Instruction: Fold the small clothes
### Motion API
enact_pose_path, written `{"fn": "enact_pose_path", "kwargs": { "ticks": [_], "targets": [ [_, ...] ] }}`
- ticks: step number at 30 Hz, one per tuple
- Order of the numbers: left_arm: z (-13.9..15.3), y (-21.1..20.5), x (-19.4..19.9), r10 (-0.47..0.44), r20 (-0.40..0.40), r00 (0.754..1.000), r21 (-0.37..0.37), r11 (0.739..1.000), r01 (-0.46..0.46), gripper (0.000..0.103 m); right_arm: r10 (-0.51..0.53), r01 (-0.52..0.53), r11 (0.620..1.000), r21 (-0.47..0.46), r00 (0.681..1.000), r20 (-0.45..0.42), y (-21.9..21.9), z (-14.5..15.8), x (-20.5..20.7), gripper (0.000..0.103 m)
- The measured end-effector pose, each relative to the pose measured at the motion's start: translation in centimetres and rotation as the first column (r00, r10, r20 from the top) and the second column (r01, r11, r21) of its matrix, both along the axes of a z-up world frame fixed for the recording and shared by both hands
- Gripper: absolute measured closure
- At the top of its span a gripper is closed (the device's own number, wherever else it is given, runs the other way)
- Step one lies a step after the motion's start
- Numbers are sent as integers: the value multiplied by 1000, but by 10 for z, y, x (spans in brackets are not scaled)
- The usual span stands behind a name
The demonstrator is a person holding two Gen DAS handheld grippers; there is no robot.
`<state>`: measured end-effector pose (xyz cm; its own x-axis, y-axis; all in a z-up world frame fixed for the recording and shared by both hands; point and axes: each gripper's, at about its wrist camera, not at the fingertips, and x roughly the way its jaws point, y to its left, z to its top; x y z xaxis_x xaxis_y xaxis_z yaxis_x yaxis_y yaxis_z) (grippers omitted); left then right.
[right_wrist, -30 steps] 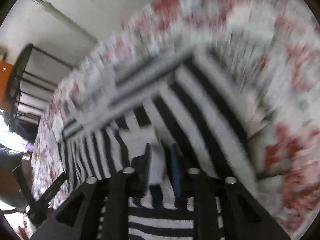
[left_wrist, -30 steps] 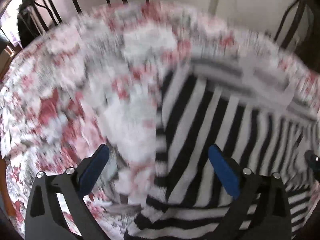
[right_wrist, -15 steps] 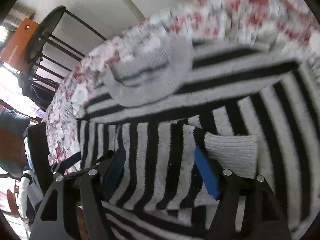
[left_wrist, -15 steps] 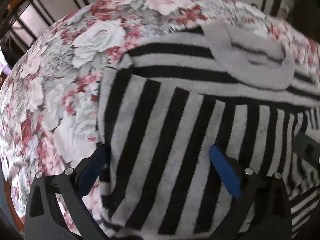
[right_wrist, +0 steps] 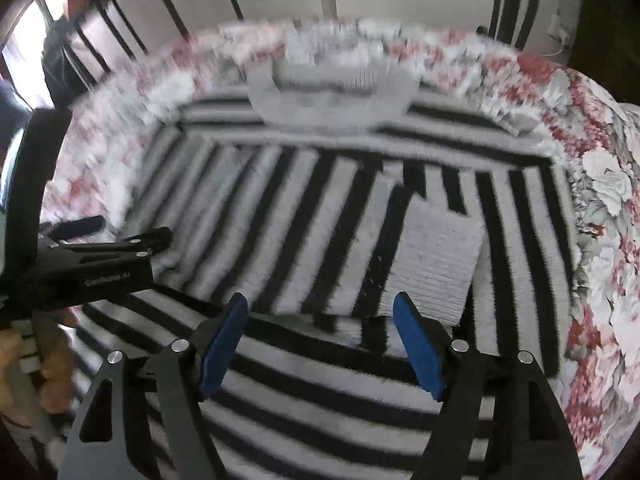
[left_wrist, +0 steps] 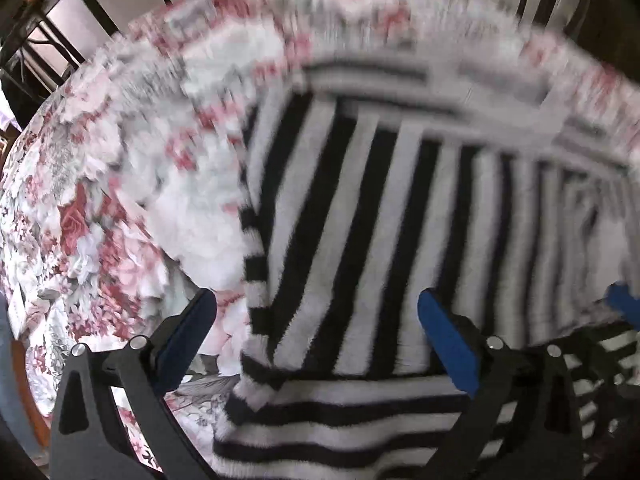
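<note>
A: Near end first. Left claw [left_wrist: 316,332]?

B: Jaws wide apart, nothing between them. It hangs over the near left corner of the striped sweater [left_wrist: 360,240]; one pad sits over the floral cover [left_wrist: 80,220], the other over the knit.

A: Right claw [right_wrist: 320,340]?

B: Also spread wide, holding nothing. It's above the near middle of the sweater, where the cross-running stripes of the lower layer meet the folded-in panels.

A: Where's the garment lying?

B: Flat on the floral cover, which looks like a bed or padded surface, hard to say which with the motion blur. Sleeves are folded in over the body; a ribbed grey cuff [right_wrist: 436,256] lies right of centre, just beyond the right claw. The grey collar [right_wrist: 332,96] is at the far end.

A: How will it handle?

B: Soft, thick, fuzzy knit, I'd judge. Light, floppy, not slippery, no stiffness, so it'll sag between two grips. Best hold is probably the near hem, one claw at each corner, pinching all the layers together so the sleeves don't slide out.

A: Edges, room?

B: Left edge of the sweater is clean, with open cover beside it. Right side also has a band of bare cover. Far end: the collar nearly reaches the cover's edge, with dark metal bars [right_wrist: 160,4] beyond, so little spare room there.
</note>
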<state>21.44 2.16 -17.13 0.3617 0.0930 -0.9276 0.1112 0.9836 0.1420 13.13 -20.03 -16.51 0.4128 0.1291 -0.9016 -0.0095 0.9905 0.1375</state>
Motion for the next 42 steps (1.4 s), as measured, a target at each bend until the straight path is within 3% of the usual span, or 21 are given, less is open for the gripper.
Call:
{"fn": "enact_pose_path", "kwargs": {
  "ticks": [2,3,4,5,7,9,11,15,18,20,24,28,30,31,33,35,37,41,42],
  "targets": [
    [1,-3,-9,-20,25,999,96,995,18,5,-13,13,999,-29,1000,1,-7,3,-6,27],
    [-8,-5,-12,-42,12,999,165,986,39,5,-27,25,999,-45,999,-33,-13,-5,-6,26],
    [-29,-6,-15,-67,-26,997,269,960,72,4,-42,38,998,-50,996,-73,-18,-16,-7,24],
    [-41,-2,-18,-86,-44,995,291,952,95,4,-58,53,998,-38,987,-152,-30,-40,-6,24],
    [-42,11,-22,-79,-38,996,231,969,86,4,-37,34,999,-30,990,-137,-32,-48,-4,24],
    [-19,20,-26,-56,-49,997,132,989,62,5,-53,50,998,-25,991,-121,-29,-30,-7,23],
    [4,35,-35,-55,-34,998,6,998,55,5,-43,50,996,73,995,-85,-29,-11,-12,23],
    [6,68,-49,-24,-125,992,-155,988,5,5,-101,110,983,150,992,-71,-55,8,-35,23],
    [-12,80,-61,4,-183,983,-128,991,-28,5,-170,180,965,192,983,-70,-81,15,-58,23],
    [-18,78,-68,8,-175,984,-81,996,-22,8,-226,236,944,230,972,-69,-93,20,-77,23],
    [-38,67,-75,32,-185,982,-4,999,-33,19,-298,303,928,217,953,-59,-114,26,-110,23],
    [-38,51,-78,21,-139,990,86,996,-9,37,-365,387,908,161,919,-152,-142,-6,-133,23],
    [-40,57,-77,81,-123,989,116,991,-66,32,-363,399,908,128,902,-236,-153,-36,-142,30],
    [-41,65,-75,113,-130,985,94,990,-101,27,-354,391,911,131,905,-238,-155,-41,-144,31],
    [-37,69,-80,151,-135,979,56,988,-145,26,-345,375,921,107,911,-224,-151,-33,-145,32],
    [-28,65,-88,147,-136,980,58,988,-141,26,-367,388,918,85,910,-192,-146,-19,-149,32],
    [-11,59,-103,120,-114,986,60,992,-114,28,-343,361,923,137,929,-139,-134,-2,-153,32],
    [17,34,-136,8,-93,996,-20,1000,-10,25,-172,176,974,145,984,-38,-74,27,-162,32],
    [17,26,-145,-15,-94,995,13,1000,16,17,-115,120,983,136,992,-49,-55,23,-164,31]
  ]
}}
